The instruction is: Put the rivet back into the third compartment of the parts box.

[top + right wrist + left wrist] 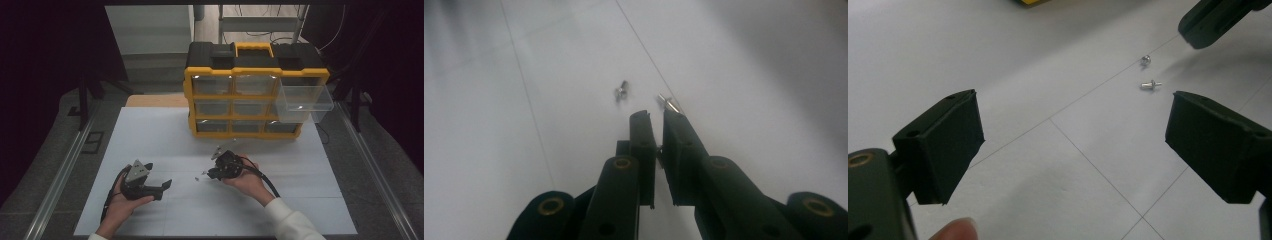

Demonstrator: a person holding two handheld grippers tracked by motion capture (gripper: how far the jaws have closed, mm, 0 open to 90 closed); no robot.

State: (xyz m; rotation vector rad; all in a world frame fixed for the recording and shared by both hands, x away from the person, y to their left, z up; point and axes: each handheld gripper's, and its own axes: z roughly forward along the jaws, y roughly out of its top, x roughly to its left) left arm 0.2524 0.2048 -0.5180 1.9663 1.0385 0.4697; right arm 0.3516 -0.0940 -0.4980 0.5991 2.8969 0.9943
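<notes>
Since the screws [621, 91] are tiny, hard and likely slippery, one is best pinched across its shank. The right gripper [656, 117] is nearly closed, a screw tip [666, 102] seemingly touching one jaw; the left gripper [1073, 135] is held wide open.

Two small shiny screws lie on the white table, near the middle.

One screw [1150, 85] lies flat on its side. It has a wide round head and a thin short pin, and it is silver. In the right gripper view this screw [669, 104] sits right at the tip of the black jaw; whether it is pinched cannot be told.

The other screw [1145, 60] is just beside it, a little apart and not touching. It looks like a small round silver bump, shown head-on, so its shape is hard to tell.
</notes>
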